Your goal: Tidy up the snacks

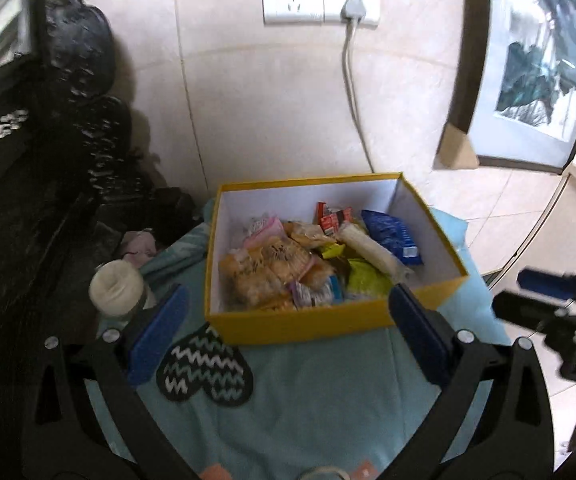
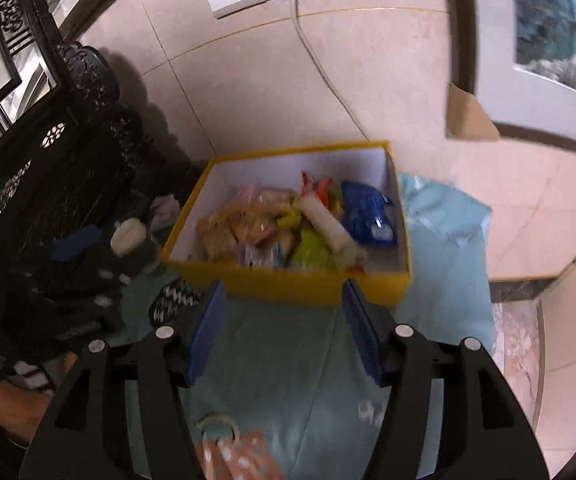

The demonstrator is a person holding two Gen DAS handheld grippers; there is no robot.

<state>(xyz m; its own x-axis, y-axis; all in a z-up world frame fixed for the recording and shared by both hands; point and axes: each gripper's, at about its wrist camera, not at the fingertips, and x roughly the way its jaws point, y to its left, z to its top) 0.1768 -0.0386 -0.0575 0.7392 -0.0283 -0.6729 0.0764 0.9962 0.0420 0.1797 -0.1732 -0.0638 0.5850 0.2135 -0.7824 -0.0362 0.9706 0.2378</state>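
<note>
From the left wrist, the left hand-held gripper [image 1: 288,332] is spread wide and holds nothing, just short of the yellow box [image 1: 300,322] on the blue cloth [image 1: 328,392], with the snacks [image 1: 312,260] heaped inside (a blue packet [image 1: 392,236] lies at their right edge) and a zigzag mitt [image 1: 203,368] beside the left finger. From the right wrist, the right hand-held gripper [image 2: 281,320] is likewise spread and empty, its fingertips at the box's near wall, the snacks still within.

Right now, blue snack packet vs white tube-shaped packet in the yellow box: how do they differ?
The blue snack packet is flat and wide; the white tube-shaped packet is long and round. The blue one lies against the box's right wall; the white one lies diagonally nearer the middle, atop green wrappers. Both sit inside the yellow box, with neither hand-held gripper touching them.
</note>
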